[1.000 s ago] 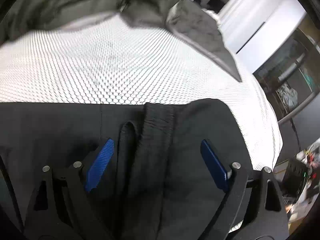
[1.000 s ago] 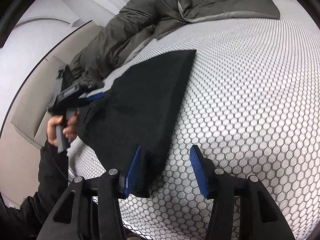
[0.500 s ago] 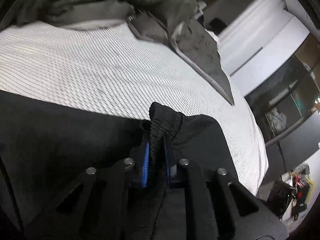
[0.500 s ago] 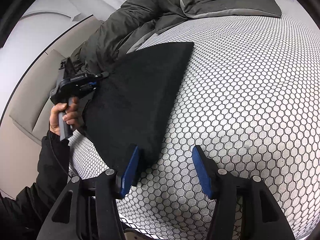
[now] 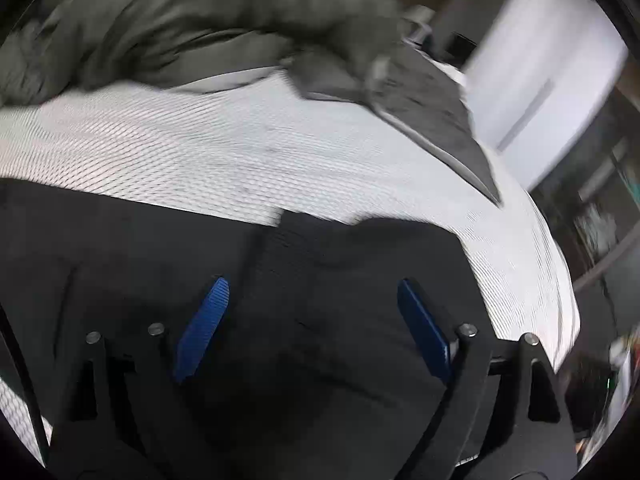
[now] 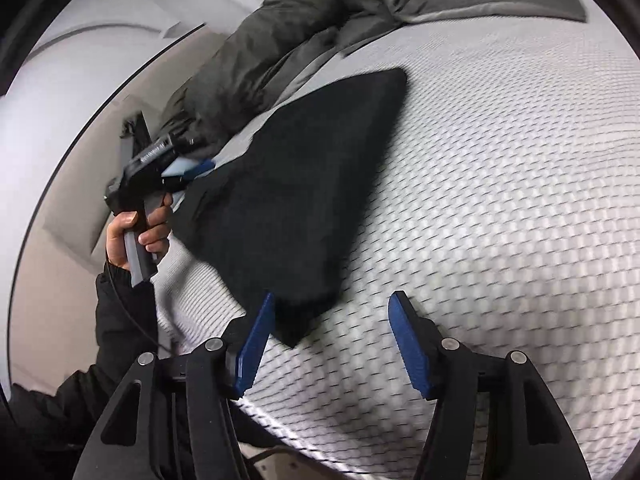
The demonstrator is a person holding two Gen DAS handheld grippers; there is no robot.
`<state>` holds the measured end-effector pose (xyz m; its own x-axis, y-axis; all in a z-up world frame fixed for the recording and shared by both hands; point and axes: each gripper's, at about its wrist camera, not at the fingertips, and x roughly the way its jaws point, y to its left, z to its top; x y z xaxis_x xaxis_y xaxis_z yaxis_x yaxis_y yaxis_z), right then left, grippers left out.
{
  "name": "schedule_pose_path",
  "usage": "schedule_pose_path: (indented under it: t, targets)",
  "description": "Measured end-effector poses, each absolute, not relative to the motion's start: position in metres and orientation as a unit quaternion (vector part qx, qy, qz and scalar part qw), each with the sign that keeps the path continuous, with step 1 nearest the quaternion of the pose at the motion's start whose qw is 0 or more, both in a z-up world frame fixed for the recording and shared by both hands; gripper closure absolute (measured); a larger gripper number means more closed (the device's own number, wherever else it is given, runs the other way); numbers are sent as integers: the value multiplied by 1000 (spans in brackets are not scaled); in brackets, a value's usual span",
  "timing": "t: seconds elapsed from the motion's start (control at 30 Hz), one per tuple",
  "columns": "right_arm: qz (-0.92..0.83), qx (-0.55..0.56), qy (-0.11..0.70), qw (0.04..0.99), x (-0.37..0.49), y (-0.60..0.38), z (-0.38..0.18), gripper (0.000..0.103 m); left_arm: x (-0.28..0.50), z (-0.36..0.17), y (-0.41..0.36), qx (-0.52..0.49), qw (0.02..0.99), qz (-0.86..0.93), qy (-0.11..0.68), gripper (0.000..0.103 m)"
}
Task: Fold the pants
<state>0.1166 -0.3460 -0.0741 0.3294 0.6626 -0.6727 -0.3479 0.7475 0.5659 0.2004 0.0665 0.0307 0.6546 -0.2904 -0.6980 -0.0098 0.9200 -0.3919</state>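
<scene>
The right tool (image 6: 332,344) is hanging spread at the bed's near edge, jaws just widening, the black pants' (image 6: 304,200) corner just inside its left pad, unpinched. Pants are lying folded on the bed (image 6: 500,208). The left tool (image 5: 308,332) is hovering over them, jaws sprung apart, gripping nothing. A hand (image 6: 138,240) is holding it. A grey duvet (image 6: 304,36) is bunching along the far edge.
</scene>
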Motion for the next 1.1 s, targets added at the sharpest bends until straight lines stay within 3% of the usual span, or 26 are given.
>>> schedule_pose_path:
  t: [0.1,0.3,0.6,0.67,0.7,0.73,1.1]
  targets:
    - [329,150,492,792,114,-327,-77,45,182,32,15,-137,889,-108,422,15]
    - [326,124,495,796,109,-310,-76,75,173,2,-92,-75,864,-177,464,15]
    - [340,195,506,768,109,-333,-82,71,176,-10,-137,-35,852,-192,486,15]
    - [329,172,499,783,108,-333,-82,81,174,-15,-136,-31,853,-191,486,15]
    - [330,168,498,785,108,-331,-83,97,175,-16,-138,-28,853,-188,485,15]
    - [338,171,499,780,107,-329,-85,100,175,-17,-140,-27,854,-185,486,15]
    - [391,92,497,769,61,-324,-75,99,176,-21,-120,-46,859,-165,483,15]
